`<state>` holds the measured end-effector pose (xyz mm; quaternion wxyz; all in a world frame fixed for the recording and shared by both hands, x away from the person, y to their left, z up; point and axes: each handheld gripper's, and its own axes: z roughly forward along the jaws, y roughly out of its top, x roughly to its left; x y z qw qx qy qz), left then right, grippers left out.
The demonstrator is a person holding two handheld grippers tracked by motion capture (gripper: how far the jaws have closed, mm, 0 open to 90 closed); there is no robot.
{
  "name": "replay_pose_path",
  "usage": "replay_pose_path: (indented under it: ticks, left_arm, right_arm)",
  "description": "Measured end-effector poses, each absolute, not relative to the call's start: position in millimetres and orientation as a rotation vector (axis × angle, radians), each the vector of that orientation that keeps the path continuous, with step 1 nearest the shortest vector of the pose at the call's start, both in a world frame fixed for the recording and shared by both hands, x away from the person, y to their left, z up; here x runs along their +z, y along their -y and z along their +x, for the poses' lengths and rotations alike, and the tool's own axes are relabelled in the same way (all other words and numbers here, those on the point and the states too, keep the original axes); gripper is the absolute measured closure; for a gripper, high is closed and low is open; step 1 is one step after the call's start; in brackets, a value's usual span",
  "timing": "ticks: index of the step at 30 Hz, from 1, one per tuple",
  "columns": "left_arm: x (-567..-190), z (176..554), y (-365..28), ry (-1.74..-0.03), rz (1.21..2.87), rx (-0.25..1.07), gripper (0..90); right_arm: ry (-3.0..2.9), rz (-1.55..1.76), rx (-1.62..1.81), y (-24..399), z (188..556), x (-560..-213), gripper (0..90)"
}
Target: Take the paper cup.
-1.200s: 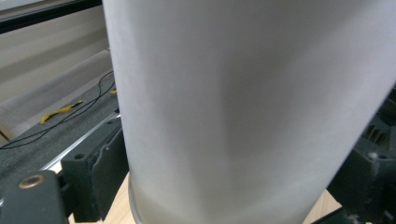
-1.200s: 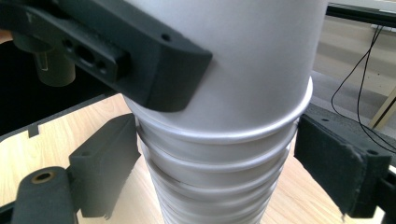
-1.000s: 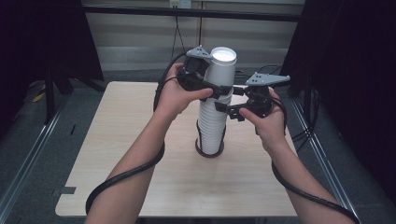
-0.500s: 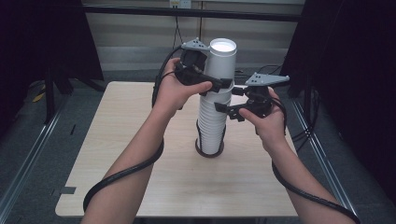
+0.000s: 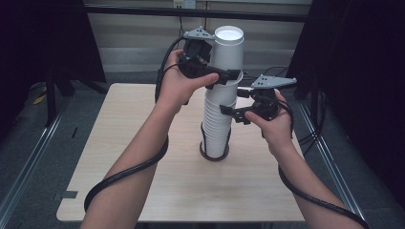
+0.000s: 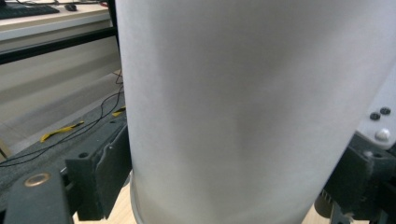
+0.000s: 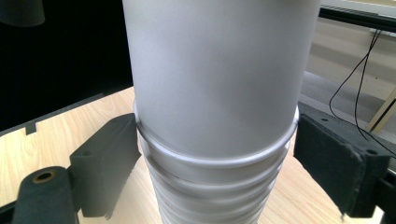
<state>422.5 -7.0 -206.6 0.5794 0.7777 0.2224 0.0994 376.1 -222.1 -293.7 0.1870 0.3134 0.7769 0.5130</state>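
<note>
Two tongs are on one tall stack of upturned white paper cups: left tongs (image 5: 228, 76) are clamped on the top cup (image 5: 226, 55), jaws pressed on both sides of its wall near the rim in the left gripper view, and that cup sits high, partly drawn off the stack (image 5: 217, 124). Right tongs (image 5: 228, 112) bracket the stack lower down; in the right gripper view the jaws stand either side of the rolled rims, the left one touching or nearly so, the right one with a gap, so not a firm grip, more a brace. Stack stands on a dark round coaster-like base (image 5: 213, 155) near the middle of the bench (image 5: 143, 191), a bit toward the right edge. Step in hand looks like separating the top cup. To do it well: pull straight up along the stack axis, no tilt, light squeeze so the thin wall doesn't crush; the right tongs should close on the rims below to stop the next cup riding up or the column tipping.
</note>
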Motion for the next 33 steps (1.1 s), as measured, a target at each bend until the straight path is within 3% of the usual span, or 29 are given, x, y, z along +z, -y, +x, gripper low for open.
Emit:
replay_pose_path:
  ticks: [33]
  left_arm:
    - [-187.2,413.0,-7.3,-0.503,1.768,0.244,13.4]
  right_arm:
    - [-2.192,0.866,1.438,223.1,375.6,-294.8,14.3]
